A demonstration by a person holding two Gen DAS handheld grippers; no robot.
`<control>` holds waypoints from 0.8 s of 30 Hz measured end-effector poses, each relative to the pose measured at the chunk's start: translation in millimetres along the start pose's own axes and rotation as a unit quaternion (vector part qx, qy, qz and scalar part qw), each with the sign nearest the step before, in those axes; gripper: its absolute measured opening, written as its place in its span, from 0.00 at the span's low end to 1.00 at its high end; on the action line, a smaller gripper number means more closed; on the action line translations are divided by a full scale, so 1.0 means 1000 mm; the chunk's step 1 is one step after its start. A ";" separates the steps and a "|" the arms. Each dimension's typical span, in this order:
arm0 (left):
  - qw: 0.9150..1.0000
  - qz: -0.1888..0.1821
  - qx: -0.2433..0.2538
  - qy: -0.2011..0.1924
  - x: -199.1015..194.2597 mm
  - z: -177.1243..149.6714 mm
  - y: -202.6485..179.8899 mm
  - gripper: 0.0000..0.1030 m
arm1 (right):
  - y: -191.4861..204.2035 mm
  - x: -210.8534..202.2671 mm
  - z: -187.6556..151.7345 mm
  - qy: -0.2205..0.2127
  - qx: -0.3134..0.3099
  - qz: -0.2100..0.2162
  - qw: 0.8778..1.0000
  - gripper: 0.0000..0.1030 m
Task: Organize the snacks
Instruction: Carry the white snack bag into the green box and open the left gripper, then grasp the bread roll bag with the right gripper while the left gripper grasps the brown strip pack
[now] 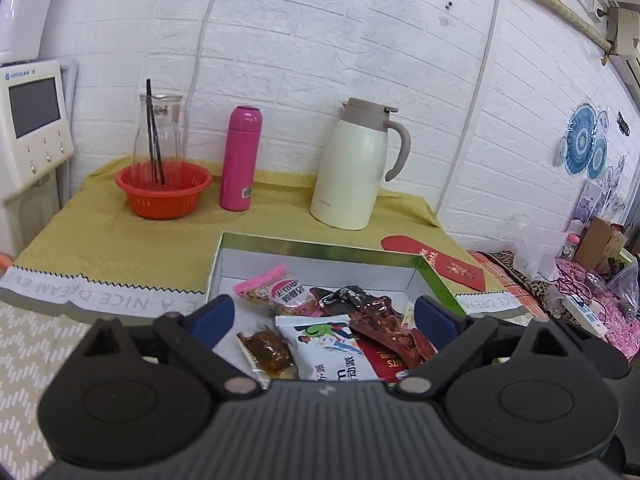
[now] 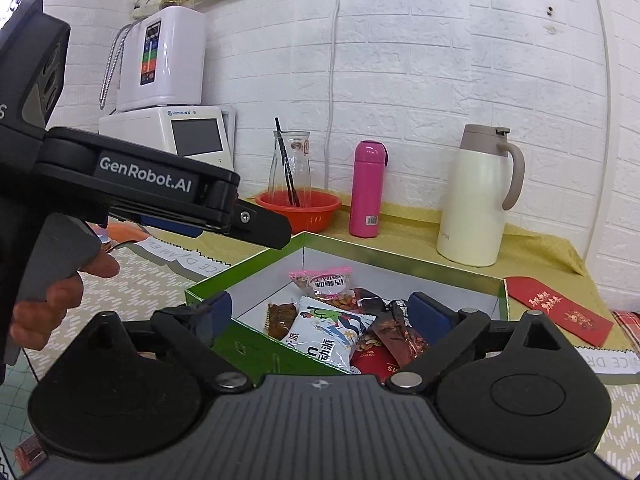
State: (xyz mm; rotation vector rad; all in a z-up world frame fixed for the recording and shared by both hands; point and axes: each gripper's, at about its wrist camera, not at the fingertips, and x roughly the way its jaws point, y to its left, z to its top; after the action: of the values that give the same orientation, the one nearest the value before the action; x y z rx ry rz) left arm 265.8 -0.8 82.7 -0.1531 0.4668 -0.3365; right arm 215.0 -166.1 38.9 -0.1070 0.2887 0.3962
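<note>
Both grippers are wide open with nothing between the blue pads. The left gripper (image 1: 323, 311) tilts a bit downward, and so does the right gripper (image 2: 320, 312). From the right wrist view, a hand (image 2: 60, 292) is wrapped around the left one's grey handle.

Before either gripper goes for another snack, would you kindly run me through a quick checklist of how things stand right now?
1. Left gripper open and empty: ok.
2. Right gripper open and empty: ok.
3. Snacks inside the box, including the white packet and pink packet: ok.
4. Box lying flat on the yellow cloth: ok.
5. White jug and pink bottle upright, behind the box: ok.
6. More snacks waiting outside the box: cannot tell.
</note>
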 end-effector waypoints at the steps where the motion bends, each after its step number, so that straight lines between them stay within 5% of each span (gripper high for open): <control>1: 1.000 -0.001 0.000 -0.001 -0.007 0.000 -0.003 0.93 | 0.002 -0.005 0.001 -0.002 -0.002 0.000 1.000 1.00; 14: 1.000 -0.028 -0.005 0.011 -0.116 -0.041 -0.008 0.93 | 0.026 -0.104 -0.012 -0.023 -0.016 0.034 0.999 1.00; 24: 0.996 0.001 -0.075 0.057 -0.147 -0.128 0.020 0.93 | 0.048 -0.128 -0.079 0.043 0.016 0.066 0.997 1.00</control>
State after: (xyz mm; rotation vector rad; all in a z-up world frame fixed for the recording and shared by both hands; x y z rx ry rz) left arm 88.9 60.7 26.0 -0.2794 0.6060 -0.3095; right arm 63.1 -181.4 -0.3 -0.0750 0.3887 0.5182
